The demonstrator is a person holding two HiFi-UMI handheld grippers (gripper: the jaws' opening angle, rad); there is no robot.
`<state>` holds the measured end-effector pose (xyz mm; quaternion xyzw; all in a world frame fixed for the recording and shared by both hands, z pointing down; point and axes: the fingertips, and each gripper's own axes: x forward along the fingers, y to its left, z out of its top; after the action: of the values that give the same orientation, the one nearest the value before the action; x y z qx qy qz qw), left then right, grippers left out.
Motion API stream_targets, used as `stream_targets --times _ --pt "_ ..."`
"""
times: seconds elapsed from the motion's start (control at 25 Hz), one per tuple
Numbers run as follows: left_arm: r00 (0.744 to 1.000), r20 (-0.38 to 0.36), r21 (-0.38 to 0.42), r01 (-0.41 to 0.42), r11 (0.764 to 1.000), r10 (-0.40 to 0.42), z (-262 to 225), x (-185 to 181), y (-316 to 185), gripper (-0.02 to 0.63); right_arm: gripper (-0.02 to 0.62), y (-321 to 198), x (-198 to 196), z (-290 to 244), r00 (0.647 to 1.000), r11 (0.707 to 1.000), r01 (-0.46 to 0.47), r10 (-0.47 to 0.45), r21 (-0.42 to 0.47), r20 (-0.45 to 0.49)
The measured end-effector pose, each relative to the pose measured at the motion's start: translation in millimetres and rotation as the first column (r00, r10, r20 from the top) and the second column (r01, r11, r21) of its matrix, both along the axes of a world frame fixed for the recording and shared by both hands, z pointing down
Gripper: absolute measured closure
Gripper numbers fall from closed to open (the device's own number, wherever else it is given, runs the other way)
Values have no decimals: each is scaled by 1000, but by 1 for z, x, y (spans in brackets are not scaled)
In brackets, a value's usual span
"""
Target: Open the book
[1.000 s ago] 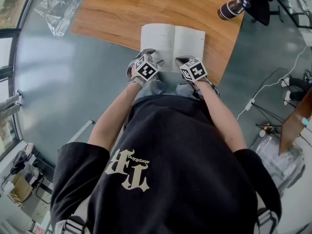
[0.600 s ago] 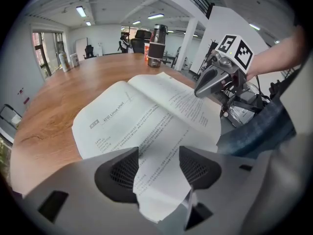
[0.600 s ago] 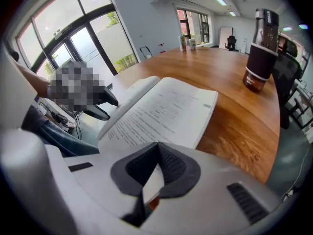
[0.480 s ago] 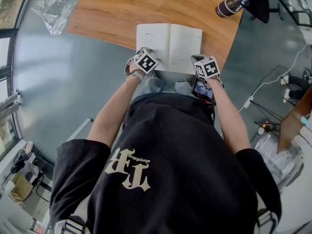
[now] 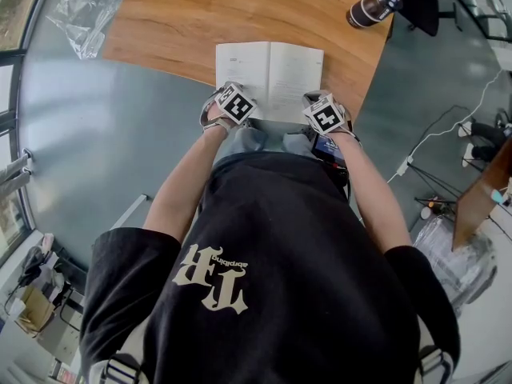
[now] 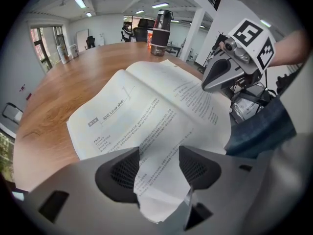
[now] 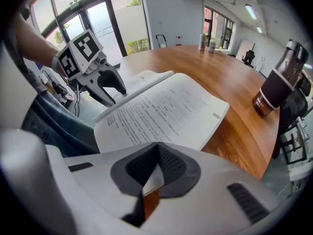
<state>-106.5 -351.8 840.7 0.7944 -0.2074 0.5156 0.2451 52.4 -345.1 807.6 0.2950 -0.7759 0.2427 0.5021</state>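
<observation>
The book (image 5: 269,70) lies open flat on the wooden table (image 5: 200,14), its near edge at the table's rim, printed pages up. My left gripper (image 5: 230,94) points steeply down at the left page's near edge. In the left gripper view its jaws (image 6: 159,168) stand apart, with the crumpled near corner of a page (image 6: 161,195) curling up between the pads. My right gripper (image 5: 318,102) is at the right page's near corner. In the right gripper view its pads (image 7: 157,165) are shut on a white page corner (image 7: 152,180). Each gripper shows in the other's view: right gripper (image 6: 217,77), left gripper (image 7: 110,89).
A dark bottle (image 5: 368,6) with a red label stands at the table's far right, also seen as the bottle (image 7: 276,82). A clear plastic bag (image 5: 76,14) lies on the floor left of the table. My legs are against the table's near edge.
The right gripper has shifted from near the middle of the book's near edge out to its right corner. The left gripper has sunk slightly at the left page.
</observation>
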Motion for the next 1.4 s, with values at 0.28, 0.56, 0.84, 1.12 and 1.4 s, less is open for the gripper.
stream_targets --times 0.28,0.56,0.84,1.12,1.4 --pt "999 -19 -22 36 999 -36 1 -1 -2 342 604 -4 6 3 996 1000 5 -2 -31 85" --pt "983 -111 23 148 989 -145 -42 -11 -5 342 606 -22 29 -37 987 993 -27 7 119 159" --pt "944 -265 140 239 961 -197 -108 7 -14 342 606 -43 55 -108 983 931 -13 -54 366 173" --pt "844 -462 226 410 884 -273 -194 20 -17 417 606 -57 109 -209 974 807 -130 -7 576 228" --pt "756 -591 303 533 790 -283 -267 25 -13 574 606 -33 112 -297 941 731 -209 -30 650 336"
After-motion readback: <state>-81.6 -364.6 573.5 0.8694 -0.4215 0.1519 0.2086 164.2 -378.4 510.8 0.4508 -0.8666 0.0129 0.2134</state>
